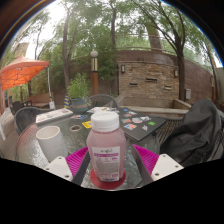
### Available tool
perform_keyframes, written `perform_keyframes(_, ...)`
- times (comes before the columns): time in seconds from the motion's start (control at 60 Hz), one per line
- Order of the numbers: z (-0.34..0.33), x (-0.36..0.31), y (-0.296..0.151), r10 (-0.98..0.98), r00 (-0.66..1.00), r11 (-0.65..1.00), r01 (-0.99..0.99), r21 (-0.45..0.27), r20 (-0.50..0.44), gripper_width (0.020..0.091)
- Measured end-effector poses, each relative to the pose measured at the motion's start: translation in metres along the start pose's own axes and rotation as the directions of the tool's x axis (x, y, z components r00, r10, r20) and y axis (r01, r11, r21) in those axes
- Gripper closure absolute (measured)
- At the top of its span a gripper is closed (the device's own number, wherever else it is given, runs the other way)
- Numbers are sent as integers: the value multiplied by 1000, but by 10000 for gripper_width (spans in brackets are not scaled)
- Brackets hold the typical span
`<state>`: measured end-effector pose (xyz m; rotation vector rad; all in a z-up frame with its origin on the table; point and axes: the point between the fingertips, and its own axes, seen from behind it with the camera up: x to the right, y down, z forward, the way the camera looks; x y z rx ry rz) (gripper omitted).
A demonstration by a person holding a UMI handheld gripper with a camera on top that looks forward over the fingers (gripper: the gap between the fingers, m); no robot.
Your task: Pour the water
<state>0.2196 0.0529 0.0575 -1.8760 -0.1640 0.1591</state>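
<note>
A clear plastic bottle point(107, 150) of pink liquid, with a yellow cap and a pink label, stands upright between my fingers. Its base sits over a red round patch on the glass table point(60, 128). My gripper point(108, 163) is shut on the bottle: both magenta pads point(78, 158) meet its sides with no gap showing. A white paper cup point(51, 141) stands upright on the table, just left of the bottle and slightly beyond the left finger.
Papers and small items lie across the table beyond the bottle. Dark patio chairs point(102, 101) ring the table, and a dark jacket point(195, 135) hangs at the right. An orange umbrella point(22, 72) stands far left. A stone wall and trees lie behind.
</note>
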Motion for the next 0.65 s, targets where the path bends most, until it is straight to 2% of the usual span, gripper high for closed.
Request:
perform_keyframes(0.133,-22,-3,-1,51,998,998,-51,-28,-32,261)
perform_keyframes(0.3,-78,-9,-5,81,987,993,-91,-70,-140,261)
perform_keyframes(0.367,-109,-20,-21,85,979,993,-97,-60,-188,262)
perform_keyframes(0.5,-170,-81,-53,157,963,984,-172,-53,-219,261)
perform_keyframes(0.65,-228,-148,-72,237,925,962,-266,-61,-296,260)
